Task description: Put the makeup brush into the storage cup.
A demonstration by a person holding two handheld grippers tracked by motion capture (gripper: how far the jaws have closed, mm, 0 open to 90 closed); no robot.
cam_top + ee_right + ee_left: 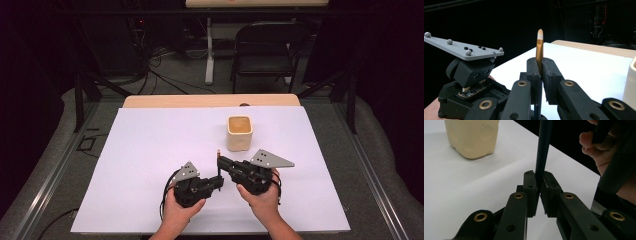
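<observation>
Now both my grippers, left (538,185) and right (540,67), are pinching the brush (539,51); cup (239,133) is standing just beyond, nothing between.

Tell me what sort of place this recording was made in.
Probably a lab or recording studio, not a home: a table under a plain white sheet, dark curtained surroundings, loose cables on the floor behind, and a folding chair by a second desk.

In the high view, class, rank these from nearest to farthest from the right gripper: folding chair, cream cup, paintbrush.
1. Paintbrush: clamped in the right gripper, its lower shaft in the left gripper.
2. Cream cup: on the white table, just beyond the gripper.
3. Folding chair: on the floor past the table's far edge.
</observation>
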